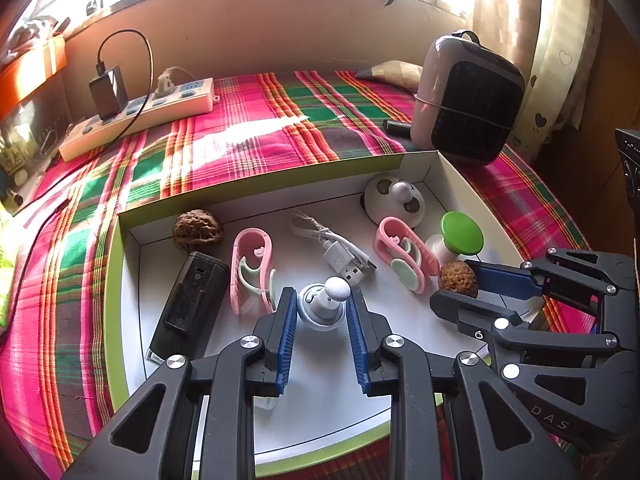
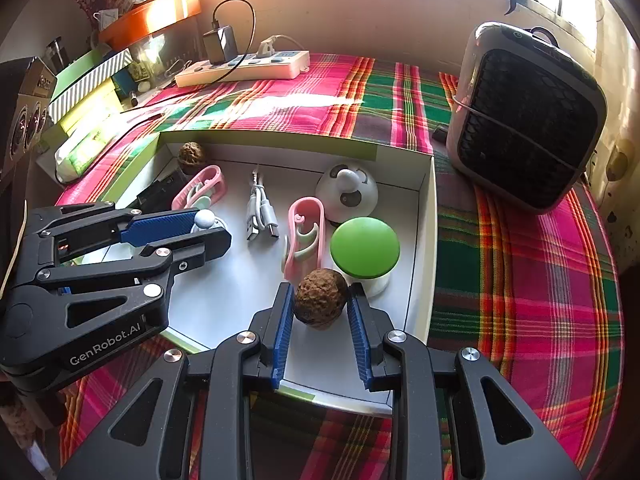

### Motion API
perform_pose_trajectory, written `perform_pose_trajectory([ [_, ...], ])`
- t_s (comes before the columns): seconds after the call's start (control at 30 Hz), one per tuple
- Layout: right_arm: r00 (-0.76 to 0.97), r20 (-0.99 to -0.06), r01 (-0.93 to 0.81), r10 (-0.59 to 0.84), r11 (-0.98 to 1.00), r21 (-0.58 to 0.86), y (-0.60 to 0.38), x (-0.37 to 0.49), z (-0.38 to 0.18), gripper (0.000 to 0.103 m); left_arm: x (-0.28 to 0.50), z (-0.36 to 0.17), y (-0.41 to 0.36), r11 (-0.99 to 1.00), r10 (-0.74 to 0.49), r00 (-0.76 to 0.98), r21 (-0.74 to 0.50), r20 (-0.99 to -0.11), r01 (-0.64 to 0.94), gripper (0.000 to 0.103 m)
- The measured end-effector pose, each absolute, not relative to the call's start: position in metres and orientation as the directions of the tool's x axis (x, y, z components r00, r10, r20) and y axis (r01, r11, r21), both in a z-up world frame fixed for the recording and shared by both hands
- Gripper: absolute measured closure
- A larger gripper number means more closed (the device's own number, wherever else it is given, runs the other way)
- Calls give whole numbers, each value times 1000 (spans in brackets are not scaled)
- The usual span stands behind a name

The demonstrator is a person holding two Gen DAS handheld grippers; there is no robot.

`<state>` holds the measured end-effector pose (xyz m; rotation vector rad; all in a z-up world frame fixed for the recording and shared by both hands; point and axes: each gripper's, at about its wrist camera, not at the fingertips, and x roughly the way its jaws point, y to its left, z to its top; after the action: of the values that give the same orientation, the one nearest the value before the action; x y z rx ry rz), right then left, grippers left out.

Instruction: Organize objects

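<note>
Inside the white box (image 1: 132, 280), we straddle the small white knob toy (image 1: 322, 304) with our left gripper (image 1: 321, 308), spread; our right gripper (image 2: 320, 308) brackets a walnut (image 2: 320, 298), seemingly without squeezing.

walnuts: two, one (image 1: 197, 231) at the box's far corner, one (image 2: 320, 298) between gripper fingers
pink clips: two (image 1: 253, 270) (image 1: 404, 254)
USB cable: one (image 1: 334, 249)
white domes: two, large (image 1: 396, 199) and small (image 1: 322, 305)
green-capped piece: one (image 2: 365, 248)
black device in box: one (image 1: 188, 304)
box: one (image 1: 280, 182)
grippers: two (image 1: 321, 312) (image 2: 320, 316)
power strip: one (image 1: 140, 114)
fan: one (image 2: 528, 116)
</note>
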<state>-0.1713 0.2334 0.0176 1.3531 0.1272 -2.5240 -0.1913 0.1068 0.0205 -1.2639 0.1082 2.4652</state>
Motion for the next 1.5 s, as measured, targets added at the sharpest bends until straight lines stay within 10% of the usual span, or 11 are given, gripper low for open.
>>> perform_pose_trajectory([
  [1.5,-643,-735,213,-214,-972,96,237,-118,48,62,-122,57,86,-980,158,-685,-28,-711,-198,65],
])
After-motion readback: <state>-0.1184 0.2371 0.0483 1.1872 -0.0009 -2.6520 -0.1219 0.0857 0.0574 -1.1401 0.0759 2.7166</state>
